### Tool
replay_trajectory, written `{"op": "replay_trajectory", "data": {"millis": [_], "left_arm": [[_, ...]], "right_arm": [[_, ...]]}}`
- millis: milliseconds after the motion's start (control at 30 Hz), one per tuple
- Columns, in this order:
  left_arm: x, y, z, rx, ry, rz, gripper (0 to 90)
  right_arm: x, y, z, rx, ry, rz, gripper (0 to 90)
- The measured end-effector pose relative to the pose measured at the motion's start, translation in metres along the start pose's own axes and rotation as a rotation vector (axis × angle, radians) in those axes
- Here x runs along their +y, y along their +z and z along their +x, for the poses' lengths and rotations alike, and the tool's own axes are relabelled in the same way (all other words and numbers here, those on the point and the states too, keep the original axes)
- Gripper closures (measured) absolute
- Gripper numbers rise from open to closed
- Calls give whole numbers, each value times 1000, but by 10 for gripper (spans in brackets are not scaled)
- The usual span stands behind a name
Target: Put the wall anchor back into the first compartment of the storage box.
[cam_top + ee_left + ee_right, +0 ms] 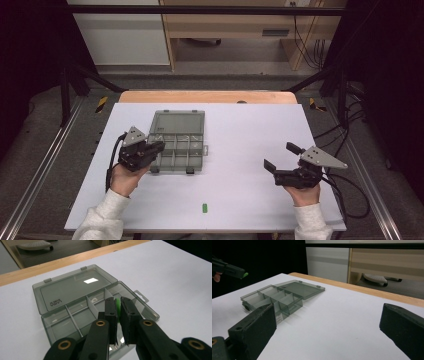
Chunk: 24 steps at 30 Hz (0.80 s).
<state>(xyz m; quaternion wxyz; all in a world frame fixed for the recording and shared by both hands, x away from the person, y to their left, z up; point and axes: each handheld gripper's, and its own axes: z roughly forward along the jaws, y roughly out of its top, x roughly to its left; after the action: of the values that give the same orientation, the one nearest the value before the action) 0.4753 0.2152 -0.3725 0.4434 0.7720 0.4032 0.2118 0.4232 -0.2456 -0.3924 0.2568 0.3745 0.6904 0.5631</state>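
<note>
A smoky-grey clear compartment box (177, 140) lies open on the white tabletop (240, 190), its lid folded flat toward the far side. My left gripper (161, 146) hovers over the box's near left part, shut on a small green piece (118, 307) pinched between its tips (119, 303), above the divided compartments (75, 315). In the right gripper view that gripper (230, 270) shows at the upper left with the green piece (244, 275) at its tip. My right gripper (280, 156) stands open at the right, jaws wide apart (328, 317) and nothing between them, aimed toward the box (274, 296).
A second small green piece (204, 207) lies on the white surface near the front edge. A wooden table edge (207, 96) runs along the far side. Black frame rails and cables flank the table on both sides.
</note>
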Motion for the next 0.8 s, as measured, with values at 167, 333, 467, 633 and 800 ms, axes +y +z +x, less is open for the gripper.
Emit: {"op": "replay_trajectory", "data": {"millis": [167, 333, 467, 633, 800], "left_arm": [[5, 7, 11, 9, 0, 0, 828], [7, 15, 21, 23, -11, -5, 828], [6, 22, 30, 33, -18, 3, 828], [4, 31, 40, 56, -28, 28, 828], [-1, 40, 48, 84, -21, 56, 828]], "right_arm": [[0, 0, -1, -2, 2, 0, 14], [0, 0, 0, -2, 1, -2, 14], [0, 0, 0, 1, 2, -2, 14], [0, 0, 0, 1, 1, -1, 14], [0, 0, 0, 2, 2, 1, 14]]}}
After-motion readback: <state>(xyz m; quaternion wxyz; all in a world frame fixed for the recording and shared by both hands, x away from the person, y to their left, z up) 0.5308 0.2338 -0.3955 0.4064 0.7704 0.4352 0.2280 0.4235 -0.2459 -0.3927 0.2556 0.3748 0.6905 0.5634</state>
